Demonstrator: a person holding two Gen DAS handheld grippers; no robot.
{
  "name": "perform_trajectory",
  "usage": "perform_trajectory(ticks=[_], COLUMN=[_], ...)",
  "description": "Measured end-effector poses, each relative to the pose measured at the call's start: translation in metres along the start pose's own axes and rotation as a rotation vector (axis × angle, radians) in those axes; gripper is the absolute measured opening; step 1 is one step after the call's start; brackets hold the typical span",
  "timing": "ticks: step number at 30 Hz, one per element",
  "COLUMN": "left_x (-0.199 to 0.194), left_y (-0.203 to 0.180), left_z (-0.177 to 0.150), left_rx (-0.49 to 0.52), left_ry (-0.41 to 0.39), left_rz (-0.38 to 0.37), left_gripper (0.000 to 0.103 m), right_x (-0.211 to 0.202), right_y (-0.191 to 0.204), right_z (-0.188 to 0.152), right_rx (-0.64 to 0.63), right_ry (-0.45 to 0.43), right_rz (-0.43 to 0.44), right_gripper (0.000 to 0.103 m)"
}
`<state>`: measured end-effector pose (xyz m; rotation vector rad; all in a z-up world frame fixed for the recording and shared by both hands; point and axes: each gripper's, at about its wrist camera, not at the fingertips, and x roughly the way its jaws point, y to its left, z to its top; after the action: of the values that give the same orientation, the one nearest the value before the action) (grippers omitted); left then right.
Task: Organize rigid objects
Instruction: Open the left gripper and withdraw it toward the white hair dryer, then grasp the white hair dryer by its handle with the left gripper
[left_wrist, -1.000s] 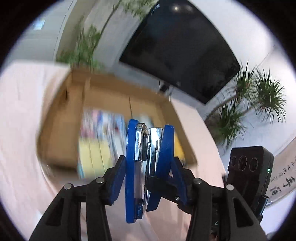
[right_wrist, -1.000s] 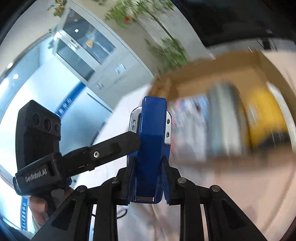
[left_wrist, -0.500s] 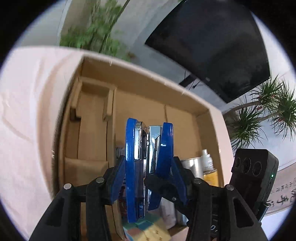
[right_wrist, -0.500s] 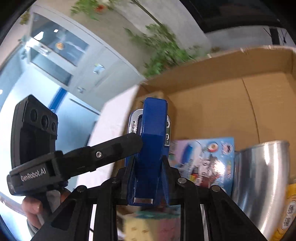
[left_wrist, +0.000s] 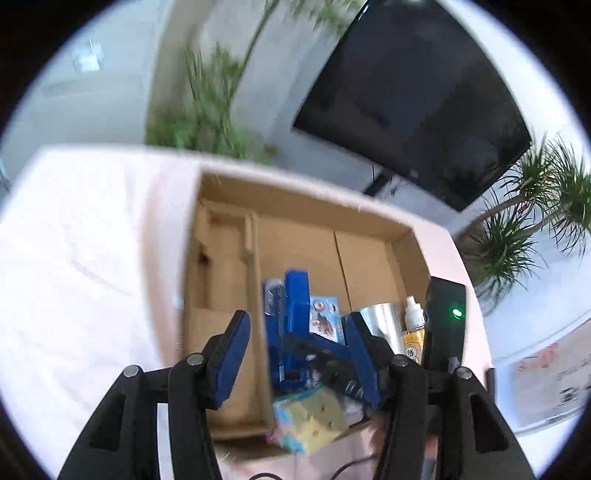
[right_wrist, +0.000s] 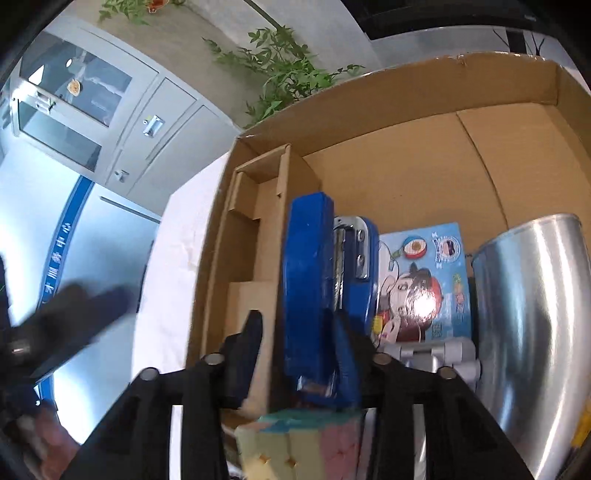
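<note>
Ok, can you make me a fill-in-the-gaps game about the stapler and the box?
1. The stapler standing in the cardboard box is coloured ____.
2. The left gripper is not shut but ____.
3. In the right wrist view, the shiny can is on the ____ side of the cartoon packet.

Missing words: blue; open; right.
</note>
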<state>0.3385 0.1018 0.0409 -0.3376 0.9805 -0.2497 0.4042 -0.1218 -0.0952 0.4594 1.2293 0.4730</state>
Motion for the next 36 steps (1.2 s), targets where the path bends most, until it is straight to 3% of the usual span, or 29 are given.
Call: perform_trajectory(ticks=[2, 3, 4, 5, 7, 9, 10, 11, 12, 13, 15, 16, 17, 18, 19, 21, 23, 25, 27, 28, 31, 33, 36], left_x=[-0.042, -0.065, -0.086, -0.113, -0.147, -0.157, -0.157, -0.155, -0.149, -0.138, -0.124, -0.117, -0.104, -0.097, -0.088, -0.083, -0.079, -0.073, -0.064, -0.06, -0.046, -0.038, -0.025], left_y=[-0.011, -0.013, -0.019, -0.026, -0.041, -0.046, -0.046, -0.044, -0.041, -0.036, -0.026, -0.023, -0.018, -0.014, -0.007, 0.008, 0.019, 0.025, 0.021, 0.02, 0.018, 0.025, 0.04], left_z=[-0.011, -0.02, -0.03, -0.047, -0.083, -0.114, -0.128, -0.152, -0.168, -0.185, -0.211, -0.222, -0.233, -0.241, -0.249, -0.266, -0.274, -0.276, -0.287, -0.29, -0.295, -0.298, -0.305], left_rx=[0.075, 0.112, 0.14, 0.171, 0.22, 0.242, 0.237, 0.218, 0.202, 0.155, 0.056, 0.018, -0.036, -0.073, -0.124, -0.236, -0.325, -0.366, -0.376, -0.371, -0.379, -0.414, -0.472], left_ry=[-0.103, -0.174, -0.247, -0.359, -0.526, -0.552, -0.54, -0.537, -0.501, -0.432, -0.388, -0.363, -0.308, -0.273, -0.237, -0.251, -0.239, -0.214, -0.18, -0.163, -0.132, -0.114, -0.06], left_rz=[0.124, 0.213, 0.296, 0.394, 0.494, 0.54, 0.541, 0.518, 0.496, 0.484, 0.427, 0.405, 0.404, 0.419, 0.439, 0.399, 0.36, 0.302, 0.252, 0.229, 0.161, 0.097, 0.033], left_gripper=[0.057, 0.061, 0.074, 0.092, 0.102, 0.102, 0.097, 0.043, 0.002, 0.006, 0.004, 0.008, 0.031, 0.051, 0.083, 0.085, 0.085, 0.085, 0.085, 0.085, 0.084, 0.084, 0.074], right_x=[-0.04, -0.058, -0.087, -0.106, -0.129, -0.139, -0.143, -0.147, -0.147, -0.145, -0.14, -0.131, -0.123, -0.116, -0.112, -0.094, -0.069, -0.045, -0.025, -0.017, -0.016, -0.02, -0.018], right_y=[0.005, 0.008, 0.014, 0.018, 0.022, 0.018, 0.017, 0.017, 0.019, 0.021, 0.022, 0.026, 0.031, 0.036, 0.04, 0.048, 0.052, 0.055, 0.052, 0.052, 0.055, 0.064, 0.076], right_z=[-0.014, -0.024, -0.043, -0.061, -0.1, -0.133, -0.153, -0.171, -0.185, -0.204, -0.224, -0.234, -0.243, -0.255, -0.263, -0.275, -0.278, -0.274, -0.272, -0.27, -0.277, -0.299, -0.315], right_rx=[-0.071, -0.111, -0.182, -0.237, -0.342, -0.388, -0.417, -0.462, -0.51, -0.567, -0.631, -0.676, -0.721, -0.773, -0.813, -0.884, -0.908, -0.911, -0.904, -0.9, -0.87, -0.899, -0.891], right_ry=[-0.089, -0.139, -0.229, -0.299, -0.365, -0.358, -0.365, -0.391, -0.41, -0.422, -0.38, -0.316, -0.275, -0.265, -0.27, -0.219, -0.142, -0.045, 0.039, 0.075, 0.12, 0.165, 0.172], right_rz=[-0.012, -0.018, -0.038, -0.063, -0.129, -0.147, -0.149, -0.15, -0.172, -0.218, -0.147, -0.1, -0.083, -0.061, -0.037, -0.004, 0.028, 0.053, 0.018, -0.006, -0.01, 0.046, 0.065], right_gripper=[0.049, 0.069, 0.094, 0.103, 0.103, 0.103, 0.099, 0.071, 0.05, 0.02, 0.019, 0.036, 0.076, 0.096, 0.101, 0.1, 0.089, 0.071, 0.052, 0.033, 0.028, 0.026, 0.027])
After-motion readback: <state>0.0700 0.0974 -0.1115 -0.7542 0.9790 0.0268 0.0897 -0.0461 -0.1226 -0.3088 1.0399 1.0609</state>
